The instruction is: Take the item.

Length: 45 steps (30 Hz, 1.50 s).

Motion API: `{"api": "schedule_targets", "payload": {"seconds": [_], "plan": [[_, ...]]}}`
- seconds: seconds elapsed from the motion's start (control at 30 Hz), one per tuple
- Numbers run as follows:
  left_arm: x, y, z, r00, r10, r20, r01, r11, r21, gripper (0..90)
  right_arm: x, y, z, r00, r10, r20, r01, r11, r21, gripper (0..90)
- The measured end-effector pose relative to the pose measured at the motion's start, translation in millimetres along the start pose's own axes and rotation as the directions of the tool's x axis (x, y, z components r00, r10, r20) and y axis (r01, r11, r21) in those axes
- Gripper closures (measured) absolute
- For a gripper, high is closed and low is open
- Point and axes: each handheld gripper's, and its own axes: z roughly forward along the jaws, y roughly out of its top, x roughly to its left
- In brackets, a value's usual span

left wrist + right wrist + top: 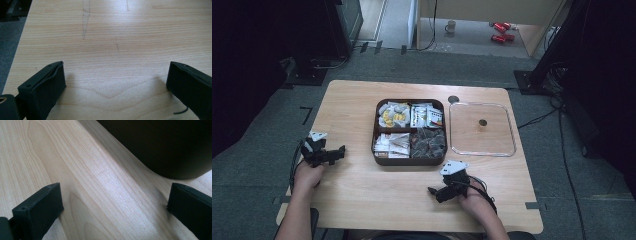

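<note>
Dark brown plastic is what defines the divided box (pixel 409 161), seen just above the middle of the high view on the pale wooden table (pixel 362 190), with its 4 compartments packed with small sachets and wrapped items. Yellow-and-white packets are seen in the upper left compartment, white printed sachets in the upper right, pale packets in the lower left and dark crinkled wrappers in the lower right. To the right of the box, just beside it but apart, a clear square lid (pixel 482 129) is laid flat. The box is judged stiff and fairly light, its smooth rounded wall perhaps slippery, so a hold on the rim or on 2 opposite sides would be advised; the lid is judged thin, light and slick, best pinched at an edge or a corner. The sachets are likely soft and easily crumpled. The left gripper (pixel 341 151) is held at the left of the frame, well apart from the box, its jaws spread wide and empty over bare wood. The right gripper (pixel 432 191) is held at lower centre, near the box's front wall (pixel 160 147), jaws likewise wide and nothing is gripped.
</note>
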Motion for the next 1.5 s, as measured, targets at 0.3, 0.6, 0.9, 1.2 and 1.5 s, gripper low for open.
{"api": "schedule_targets", "payload": {"seconds": [0.3, 0.6, 0.9, 1.2, 1.5], "plan": [[-1.2, 0.1, 0.2, 1.0000, -0.005, -0.004, 0.005, 1.0000, -0.002, 2.1, -0.2, 0.4, 0.2, 1.0000, -0.002, -0.003, 0.002, 1.000, 0.002, 0.0], [-4.3, 1.6, -3.2, 0.9990, 0.031, 0.031, -0.033, 0.9986, 0.042, 2.2, -0.4, 0.7, 0.5, 1.0000, -0.003, -0.005, 0.003, 1.000, 0.002, 0.0], [-2.3, 5.6, -4.5, 0.9962, 0.062, 0.062, -0.065, 0.9964, 0.054, 13.7, -0.2, 0.6, 0.5, 1.0000, -0.003, -0.004, 0.003, 1.000, 0.002, 0.0], [2.8, 10.8, -6.7, 0.9919, 0.056, 0.114, -0.062, 0.9967, 0.052, 26.3, -0.3, 0.7, 0.4, 1.0000, -0.003, -0.004, 0.003, 1.000, 0.003, 0.0], [-6.3, 17.7, -11.1, 0.9767, 0.118, 0.179, -0.125, 0.9919, 0.024, 34.6, -0.2, 0.6, 0.5, 1.0000, -0.002, -0.004, 0.002, 1.000, 0.001, 0.0]]}}
